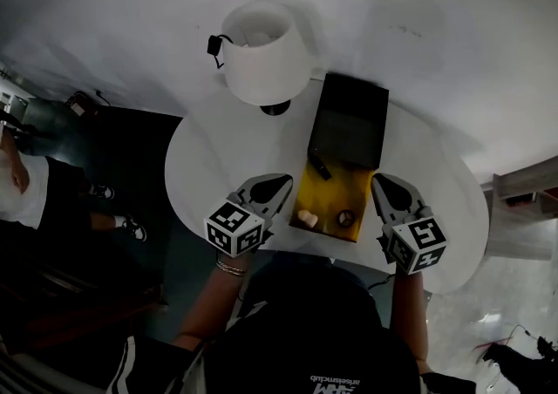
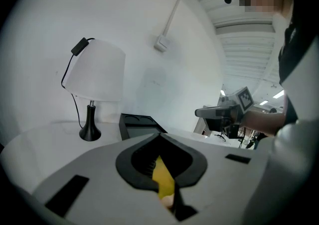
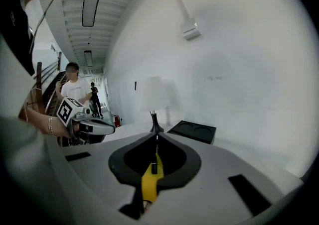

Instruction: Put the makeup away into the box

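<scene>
The left tongs [image 1: 282, 186] and right tongs [image 1: 378, 181] are both closed on nothing, flanking the yellow box [image 1: 330, 194] on the worktop [image 1: 209, 166]. A black stick [image 1: 319, 165], beige sponge [image 1: 307, 219] and small round piece [image 1: 346, 217] lie inside it. Stowing looks finished. Next, one pair probably needs to open and swing the black lid [image 1: 350, 118] over.

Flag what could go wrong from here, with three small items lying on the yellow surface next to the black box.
1. The beige piece and the small round item lie at the near end of the yellow surface, close to the edge of the table. A nudge from the left gripper or right gripper, both shut and empty, could push them off.
2. The lamp stands right beside the black box. A reach toward the box might clip its shade.
</scene>
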### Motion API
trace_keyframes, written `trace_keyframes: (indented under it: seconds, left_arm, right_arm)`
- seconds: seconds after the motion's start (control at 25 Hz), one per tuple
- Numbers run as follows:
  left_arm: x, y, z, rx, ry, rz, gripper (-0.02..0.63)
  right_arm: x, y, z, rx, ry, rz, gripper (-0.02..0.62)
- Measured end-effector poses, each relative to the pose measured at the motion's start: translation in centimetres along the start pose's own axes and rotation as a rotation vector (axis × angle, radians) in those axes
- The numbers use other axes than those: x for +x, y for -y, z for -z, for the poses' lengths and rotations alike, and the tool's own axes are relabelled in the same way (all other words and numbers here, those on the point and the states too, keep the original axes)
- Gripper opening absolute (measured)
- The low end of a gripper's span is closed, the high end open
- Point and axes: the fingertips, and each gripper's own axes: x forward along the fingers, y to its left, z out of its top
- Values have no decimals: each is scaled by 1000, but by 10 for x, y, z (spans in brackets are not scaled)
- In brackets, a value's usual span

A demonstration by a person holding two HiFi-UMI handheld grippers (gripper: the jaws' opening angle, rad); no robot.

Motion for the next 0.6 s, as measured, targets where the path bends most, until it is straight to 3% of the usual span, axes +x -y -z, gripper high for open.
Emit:
trace_keyframes:
  seconds: [0.6]
  left_arm:
    - [3,-2,-70,79,104,-2,17]
  right_arm:
    - [-45,45,-42,16,166,133,25]
